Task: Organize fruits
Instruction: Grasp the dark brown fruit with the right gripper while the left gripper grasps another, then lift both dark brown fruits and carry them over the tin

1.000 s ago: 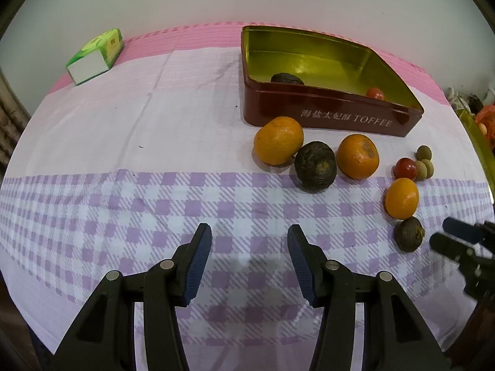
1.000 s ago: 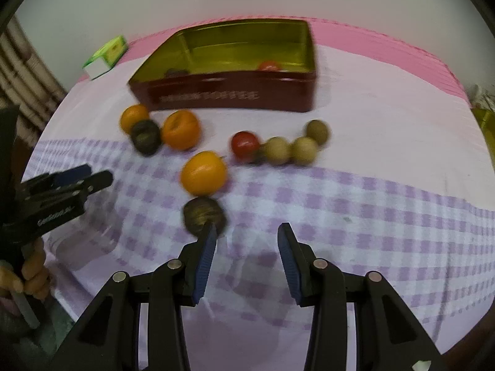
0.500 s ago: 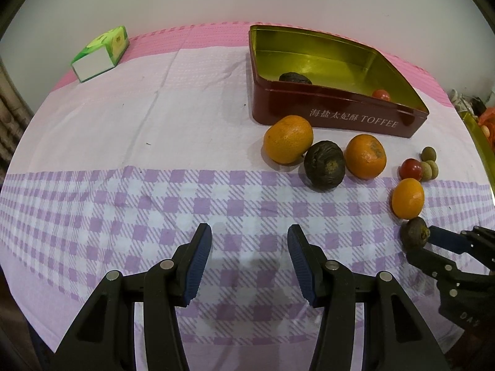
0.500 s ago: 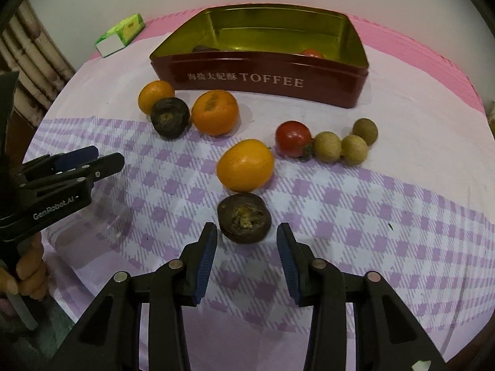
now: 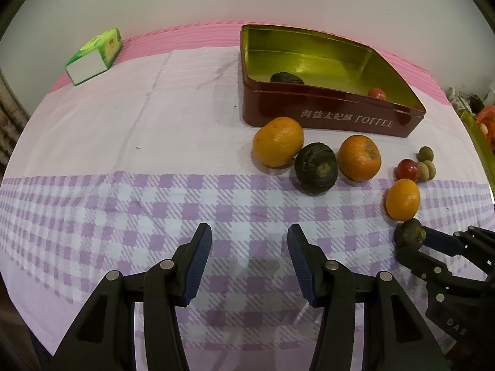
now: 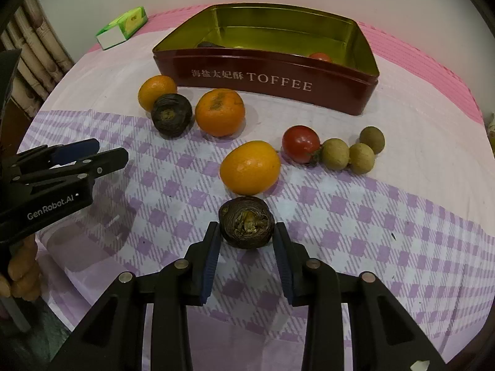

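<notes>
My right gripper (image 6: 246, 236) is open, its fingers on either side of a small dark wrinkled fruit (image 6: 246, 222) lying on the checked cloth; it also shows in the left wrist view (image 5: 409, 232). Just beyond it lies an orange (image 6: 250, 167). Farther on are two more oranges (image 6: 220, 112) (image 6: 156, 90), a second dark fruit (image 6: 171, 115), a red tomato (image 6: 300, 143) and three small tan fruits (image 6: 335, 154). The red TOFFEE tin (image 6: 247, 75) holds a dark fruit (image 5: 286, 78) and a tomato (image 5: 376, 93). My left gripper (image 5: 249, 258) is open and empty above the cloth.
A green and white box (image 5: 94, 55) lies at the far left of the table. The table's front edge is just below both grippers. A curtain (image 6: 37, 61) hangs at the left. A gold rim (image 5: 476, 142) and clutter show at the right edge.
My right gripper has moved forward and left until the small dark fruit sits between its fingers. My left gripper has stayed nearly still.
</notes>
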